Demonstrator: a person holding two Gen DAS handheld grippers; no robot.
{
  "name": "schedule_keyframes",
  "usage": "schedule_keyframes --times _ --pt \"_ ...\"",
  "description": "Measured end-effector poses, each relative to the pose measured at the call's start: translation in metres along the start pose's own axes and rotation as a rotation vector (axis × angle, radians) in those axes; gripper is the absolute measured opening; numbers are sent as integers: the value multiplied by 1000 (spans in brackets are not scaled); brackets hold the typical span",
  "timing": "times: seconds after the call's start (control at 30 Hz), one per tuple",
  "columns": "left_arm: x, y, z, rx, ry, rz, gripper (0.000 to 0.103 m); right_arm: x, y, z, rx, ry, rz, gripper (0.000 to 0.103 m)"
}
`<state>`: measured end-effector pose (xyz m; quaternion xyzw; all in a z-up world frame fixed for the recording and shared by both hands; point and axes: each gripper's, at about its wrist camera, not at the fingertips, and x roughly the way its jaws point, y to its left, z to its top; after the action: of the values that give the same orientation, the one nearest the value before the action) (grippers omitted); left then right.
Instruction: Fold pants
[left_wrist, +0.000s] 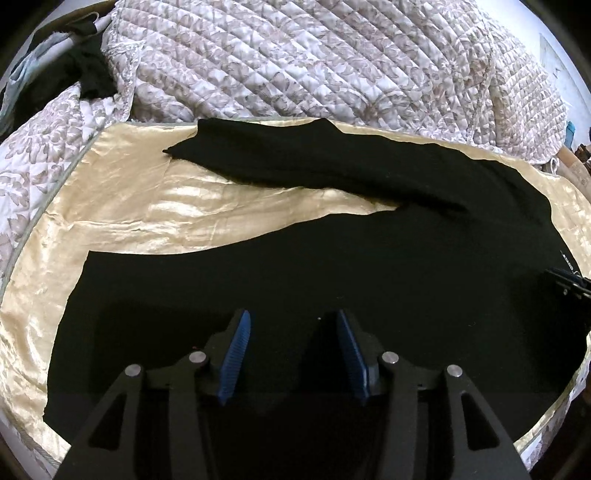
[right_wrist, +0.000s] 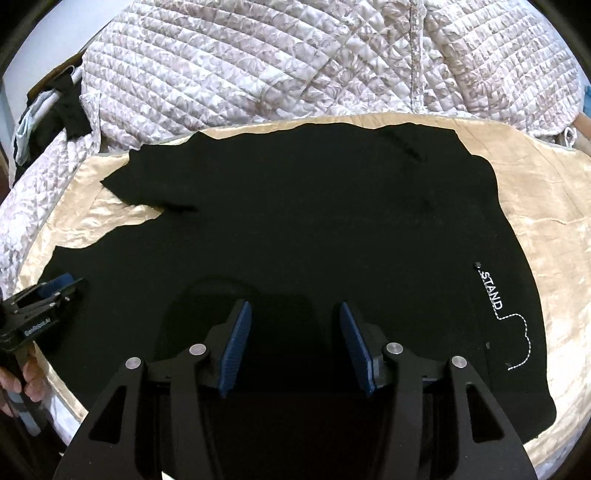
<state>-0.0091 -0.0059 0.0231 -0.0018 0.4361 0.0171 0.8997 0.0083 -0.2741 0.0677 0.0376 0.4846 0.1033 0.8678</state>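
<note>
Pants (right_wrist: 295, 229), matte black knit, are lying flat across a shiny cream satin sheet (left_wrist: 122, 206), legs splaying leftward. Left gripper (left_wrist: 291, 354) and right gripper (right_wrist: 293, 347) are both hovering above, ribbed blue pads spread, pinching nothing. Beyond, a quilted floral bedspread (right_wrist: 258, 66) is bunching up.

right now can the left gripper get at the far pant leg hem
Probably yes: the left gripper is open above the black pants, and nothing lies between it and the far leg's hem, though it's a stretch.

Dim, soft light | sheen on gold cloth (left_wrist: 129, 206) | black fabric (right_wrist: 295, 229) detail perhaps lost | edges bowed
</note>
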Motion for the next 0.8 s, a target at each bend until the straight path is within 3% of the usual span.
schedule_keyframes --times 0.4,0.8 --pt "4 -6 8 23 10 -13 52 4 15 6 -5 25 35 54" --pt "28 6 86 27 -28 -67 59 16 -6 62 -24 73 61 61"
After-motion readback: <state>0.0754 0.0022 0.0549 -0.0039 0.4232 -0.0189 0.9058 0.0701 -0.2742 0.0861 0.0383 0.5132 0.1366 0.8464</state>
